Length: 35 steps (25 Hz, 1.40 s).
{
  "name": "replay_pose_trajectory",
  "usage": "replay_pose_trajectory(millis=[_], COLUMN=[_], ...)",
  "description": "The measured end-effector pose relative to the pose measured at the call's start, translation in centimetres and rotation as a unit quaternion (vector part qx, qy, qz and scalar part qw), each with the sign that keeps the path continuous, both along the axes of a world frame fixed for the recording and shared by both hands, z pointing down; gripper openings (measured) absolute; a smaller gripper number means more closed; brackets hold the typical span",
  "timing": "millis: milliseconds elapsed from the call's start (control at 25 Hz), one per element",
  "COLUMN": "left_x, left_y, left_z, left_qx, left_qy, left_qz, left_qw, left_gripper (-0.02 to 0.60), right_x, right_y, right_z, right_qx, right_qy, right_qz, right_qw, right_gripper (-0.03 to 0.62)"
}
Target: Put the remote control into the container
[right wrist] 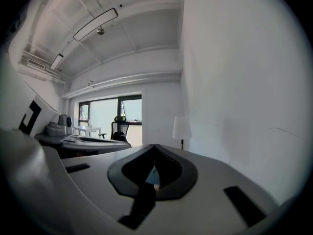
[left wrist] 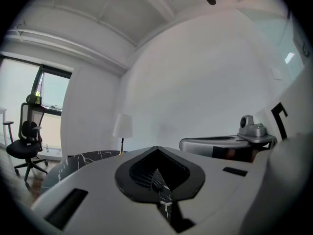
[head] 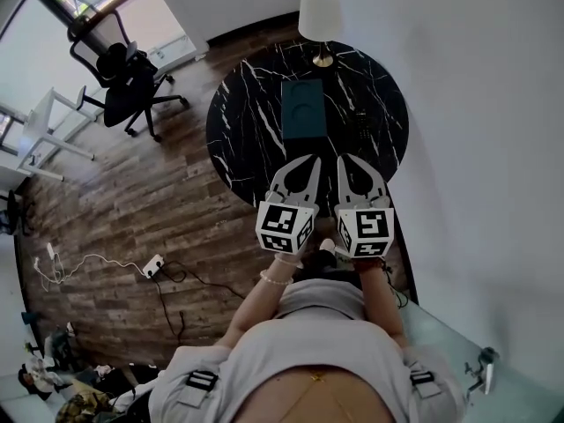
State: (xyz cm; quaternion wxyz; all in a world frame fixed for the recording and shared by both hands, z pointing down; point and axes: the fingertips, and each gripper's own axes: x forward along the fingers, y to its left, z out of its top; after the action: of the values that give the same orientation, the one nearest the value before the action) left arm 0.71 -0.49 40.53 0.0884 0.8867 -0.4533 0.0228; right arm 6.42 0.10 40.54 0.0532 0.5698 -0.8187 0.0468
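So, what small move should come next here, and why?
Probably open the right claw before reaching. It and the left claw are shut and empty, held at the near edge of the table, while what seems to be the remote control lies right of the container.

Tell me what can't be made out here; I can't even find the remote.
The remote, head view: only a faint dark shape right of the container on the black table; too small and dark to confirm.
The container's inside, head view: too small to tell whether anything lies in it.
The table top, gripper views: the shut left gripper and right gripper hide nearly all of it.
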Motion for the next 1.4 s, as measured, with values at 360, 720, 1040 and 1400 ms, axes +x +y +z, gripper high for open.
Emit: replay_pose_trajectory(millis=[360, 720, 1040, 1400], left_x=[1.2, 1.9, 1.9, 1.3], left_y=[-1.3, -2.8, -5.5, -9.6], left_z=[0.0, 0.2, -0.1, 0.5], left_qx=[0.001, -0.001, 0.002, -0.001], left_qy=[-0.007, -0.013, -0.013, -0.009], left_qz=[-0.023, -0.01, 0.012, 0.037], left_qw=[0.9997, 0.9999, 0.9998, 0.9993], left_gripper=[0.002, 0.002, 0.002, 0.002], right_x=[1.2, 1.9, 1.4, 0.6], right_y=[-1.5, -2.9, -5.3, -9.1], right_z=[0.5, 0.7, 0.5, 1.2], right_qx=[-0.004, -0.006, -0.006, -0.013], right_qy=[0.003, 0.0, 0.0, 0.005], right_qz=[-0.024, -0.012, 0.003, 0.025], right_qw=[1.0, 1.0, 1.0, 1.0], right_gripper=[0.011, 0.011, 0.011, 0.011])
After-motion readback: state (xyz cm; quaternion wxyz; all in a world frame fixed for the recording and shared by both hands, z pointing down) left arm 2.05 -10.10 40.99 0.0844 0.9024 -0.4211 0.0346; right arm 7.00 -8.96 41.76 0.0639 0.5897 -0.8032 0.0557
